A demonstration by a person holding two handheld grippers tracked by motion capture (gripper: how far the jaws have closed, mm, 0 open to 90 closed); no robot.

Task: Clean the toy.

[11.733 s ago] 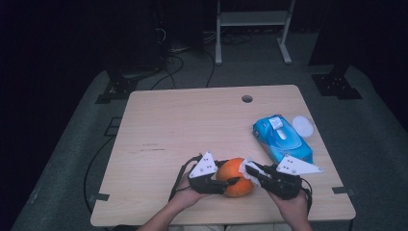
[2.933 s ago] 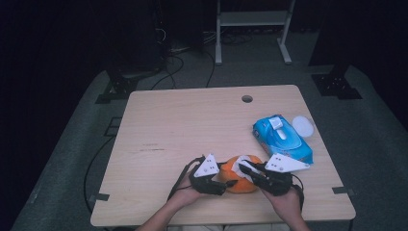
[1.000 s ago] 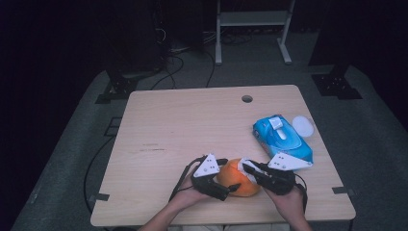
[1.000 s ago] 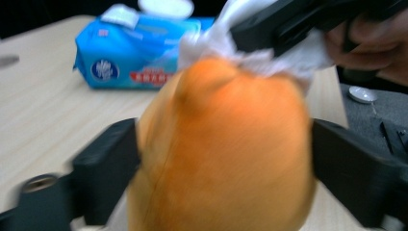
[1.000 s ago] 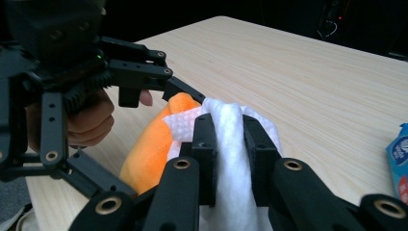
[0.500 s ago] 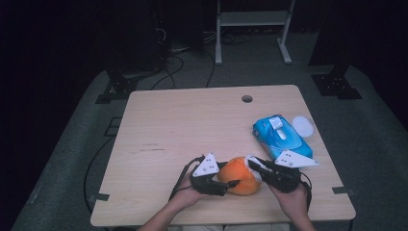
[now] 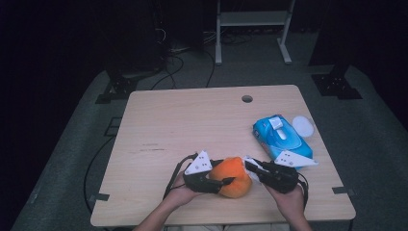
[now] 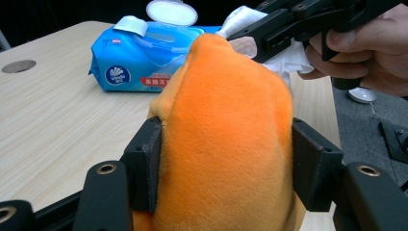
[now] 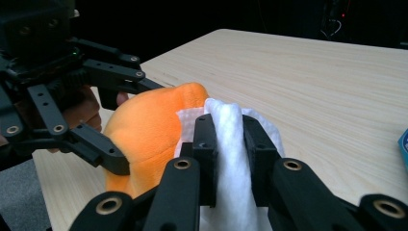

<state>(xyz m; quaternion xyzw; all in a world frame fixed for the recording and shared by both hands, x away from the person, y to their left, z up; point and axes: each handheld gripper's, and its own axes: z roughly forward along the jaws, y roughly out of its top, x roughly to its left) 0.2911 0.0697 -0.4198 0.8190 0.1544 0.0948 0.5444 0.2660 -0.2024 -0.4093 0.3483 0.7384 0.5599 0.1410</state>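
Note:
An orange plush toy (image 7: pixel 234 176) sits near the table's front edge between both hands. My left gripper (image 7: pixel 222 180) has just been closing its jaws and is now shut on the toy (image 8: pixel 226 130), with the pads (image 8: pixel 144 163) pressed into its sides. My right gripper (image 9: pixel 230 144) is shut on a folded white wipe (image 9: pixel 226 120) and holds it against the toy's (image 9: pixel 144 130) right side. From the left gripper view, the right gripper (image 8: pixel 250 41) and the wipe (image 8: pixel 288 57) touch the toy's far top.
A blue pack of wet wipes (image 7: pixel 281 139) lies with its lid flipped open at the right of the wooden table (image 7: pixel 192 125). A small white round lid (image 7: pixel 303 126) rests beside it. A cable hole (image 7: pixel 247 98) is near the far edge.
The left gripper's jaws have closed onto the orange toy's sides. The right gripper with the wipe has stayed against the toy.

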